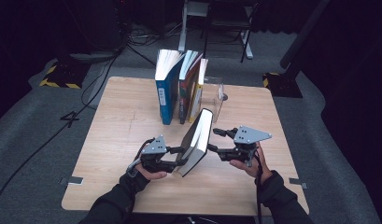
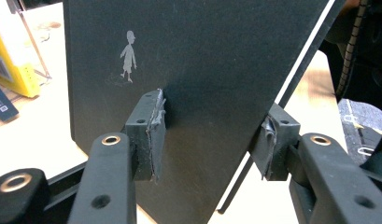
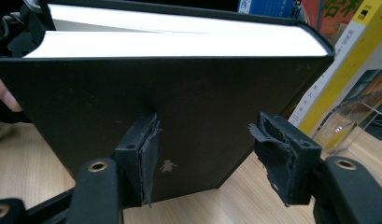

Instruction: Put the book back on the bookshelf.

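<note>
The black book (image 1: pixel 197 142) is standing tilted near the front middle of the bench (image 1: pixel 118 116), its lower corner resting on the wood and its page edges facing up and to the right. It is leaning between the two tongs, well in front of the row of upright books (image 1: pixel 179 86) propped against a clear bookend (image 1: pixel 215 95).

The left tongs (image 1: pixel 179 156) are coming in from the left at the book's lower part. In the left gripper view the black cover (image 2: pixel 202 70), with a small silver figure (image 2: pixel 128 56) printed on it, is sitting between the pads: the left pad (image 2: pixel 149 135) is lying against the cover face, and the right pad (image 2: pixel 272 144) is sitting at the book's far edge. The jaws are standing partly apart and appear to be pinching the book, though how firmly is hard to tell.

The right tongs (image 1: pixel 215 140) are reaching in from the right, level with the book's middle. In the right gripper view the book (image 3: pixel 179 93) is lying crosswise in front of the jaws, page block uppermost. The left pad (image 3: pixel 146 158) is overlapping the cover, while the right pad (image 3: pixel 284 154) is standing clear beyond the book's corner, so these tongs are gaping and not gripping. A yellow book (image 3: pixel 338 65) and the bookend (image 3: pixel 352 121) are showing behind.
</note>
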{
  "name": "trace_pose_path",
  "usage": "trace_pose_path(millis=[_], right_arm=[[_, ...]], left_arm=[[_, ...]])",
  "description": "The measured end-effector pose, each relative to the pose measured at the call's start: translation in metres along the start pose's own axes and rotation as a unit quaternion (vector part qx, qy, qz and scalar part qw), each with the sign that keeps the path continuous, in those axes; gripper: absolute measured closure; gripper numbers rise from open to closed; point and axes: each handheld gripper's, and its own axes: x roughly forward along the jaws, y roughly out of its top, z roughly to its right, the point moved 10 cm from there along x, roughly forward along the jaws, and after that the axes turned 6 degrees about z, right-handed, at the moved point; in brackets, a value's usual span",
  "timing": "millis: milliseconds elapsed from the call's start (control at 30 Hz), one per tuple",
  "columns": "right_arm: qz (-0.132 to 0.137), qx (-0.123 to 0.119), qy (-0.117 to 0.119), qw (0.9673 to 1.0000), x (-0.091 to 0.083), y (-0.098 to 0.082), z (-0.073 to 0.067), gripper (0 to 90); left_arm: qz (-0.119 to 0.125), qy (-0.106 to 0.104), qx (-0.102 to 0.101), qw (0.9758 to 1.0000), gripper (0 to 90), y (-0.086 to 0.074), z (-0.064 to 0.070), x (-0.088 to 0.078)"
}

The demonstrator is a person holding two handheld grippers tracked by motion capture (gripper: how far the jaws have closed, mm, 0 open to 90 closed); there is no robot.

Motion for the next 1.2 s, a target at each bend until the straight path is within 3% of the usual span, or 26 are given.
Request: trace_pose_path(millis=[133,333,400,533,800,867,967,1100,1200], right_arm=[[0.002,-0.001,0.005,1.0,0.0,-0.003,-0.004,39.5],[-0.007,-0.02,0.028,0.9994,0.005,-0.007,-0.026,36.9],[-0.009,-0.022,0.03,0.9993,0.008,-0.007,-0.03,36.0],[-0.016,-0.03,0.035,0.9988,0.012,-0.011,-0.037,35.4],[-0.025,-0.03,0.042,0.9984,0.021,-0.018,-0.047,34.6],[-0.026,-0.03,0.041,0.9984,0.024,-0.019,-0.049,34.3],[-0.03,-0.034,0.036,0.9983,0.029,-0.021,-0.052,33.8],[-0.023,-0.034,0.026,0.9988,0.036,-0.02,-0.053,33.6],[-0.021,-0.033,0.021,0.999,0.043,-0.019,-0.054,32.8]], left_arm=[[-0.009,0.008,0.006,0.9999,51.3,-0.002,0.0,-0.002],[-0.012,0.033,0.022,0.9991,54.5,-0.003,0.004,-0.01],[-0.008,0.047,0.028,0.9985,49.5,-0.002,0.006,-0.015],[-0.024,0.069,0.043,0.9964,39.5,-0.007,0.014,-0.017],[-0.048,0.104,0.049,0.9923,25.6,-0.023,0.023,-0.004],[-0.047,0.124,0.046,0.9901,23.4,-0.025,0.022,0.0],[-0.038,0.18,0.063,0.981,29.1,-0.024,0.017,0.004],[-0.018,0.208,0.041,0.9772,25.4,-0.021,0.011,0.009],[-0.015,0.214,0.021,0.9764,24.2,-0.022,0.005,0.014]])
